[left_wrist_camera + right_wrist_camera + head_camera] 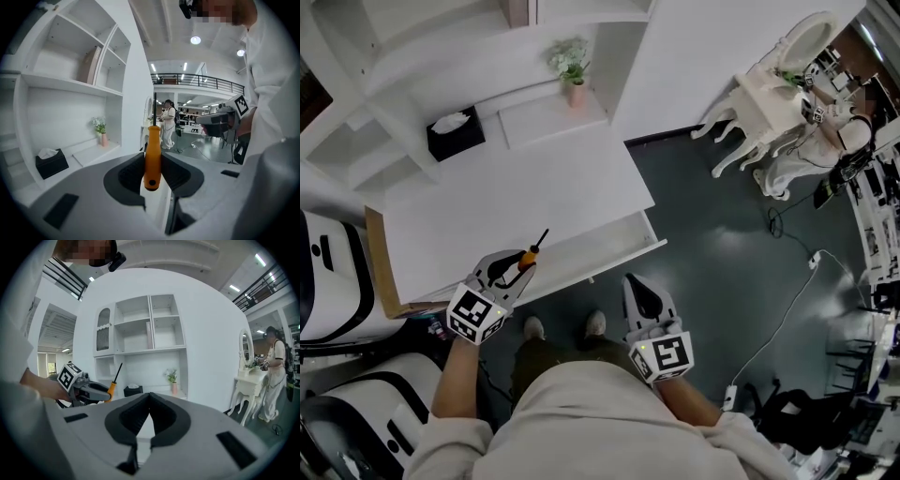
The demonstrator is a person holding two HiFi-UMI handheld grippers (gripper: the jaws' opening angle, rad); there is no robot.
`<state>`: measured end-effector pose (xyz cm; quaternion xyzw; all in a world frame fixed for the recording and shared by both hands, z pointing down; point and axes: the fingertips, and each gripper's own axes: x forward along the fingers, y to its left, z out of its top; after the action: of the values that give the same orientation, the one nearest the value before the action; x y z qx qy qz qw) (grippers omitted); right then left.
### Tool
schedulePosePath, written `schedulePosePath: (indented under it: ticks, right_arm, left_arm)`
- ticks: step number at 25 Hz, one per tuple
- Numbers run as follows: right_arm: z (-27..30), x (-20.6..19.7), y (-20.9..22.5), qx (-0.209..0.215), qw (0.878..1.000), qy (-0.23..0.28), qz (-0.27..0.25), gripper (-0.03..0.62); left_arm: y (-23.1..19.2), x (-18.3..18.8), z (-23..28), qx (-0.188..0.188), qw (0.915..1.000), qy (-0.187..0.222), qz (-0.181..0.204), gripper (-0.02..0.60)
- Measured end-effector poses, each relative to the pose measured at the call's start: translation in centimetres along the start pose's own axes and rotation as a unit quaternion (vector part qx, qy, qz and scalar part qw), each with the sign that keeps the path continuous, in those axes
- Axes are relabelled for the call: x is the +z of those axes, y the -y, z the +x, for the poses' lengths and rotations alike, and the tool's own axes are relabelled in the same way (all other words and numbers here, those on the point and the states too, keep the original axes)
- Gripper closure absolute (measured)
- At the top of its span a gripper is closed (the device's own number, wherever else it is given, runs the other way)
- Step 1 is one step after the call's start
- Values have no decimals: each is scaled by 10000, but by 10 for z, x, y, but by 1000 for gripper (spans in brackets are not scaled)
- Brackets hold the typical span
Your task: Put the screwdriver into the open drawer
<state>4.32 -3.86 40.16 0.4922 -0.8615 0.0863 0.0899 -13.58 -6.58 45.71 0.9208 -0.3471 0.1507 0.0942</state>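
The left gripper (pixel 512 270) clamps the screwdriver (pixel 152 158) by its orange handle, at the front edge of the worktop (pixel 516 192), by the open drawer (pixel 619 246). The right gripper (pixel 646 302) has its jaws closed and empty. Lower the screwdriver into the drawer cavity, level its shaft, then release.

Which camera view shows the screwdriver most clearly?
The left gripper view: the screwdriver is close and central, its orange handle clamped between the jaws. The head view shows it small, from above; the right gripper view shows it small and far, at the left.
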Motion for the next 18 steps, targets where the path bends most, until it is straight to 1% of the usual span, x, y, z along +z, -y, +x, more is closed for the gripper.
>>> schedulePosePath:
  ticks: [8, 15, 18]
  right_arm:
    - [-5, -10, 27, -50, 9999, -83, 127, 591]
    - [-12, -17, 43, -95, 9997, -121, 197, 591]
    - [-15, -18, 47, -101, 9997, -110, 215, 591]
  left_arm:
    - [6, -17, 41, 82, 9968, -640, 469, 471]
    - [9, -41, 61, 179, 9901, -1204, 705, 472]
    - [10, -55, 66, 224, 9855, -1460, 831, 471]
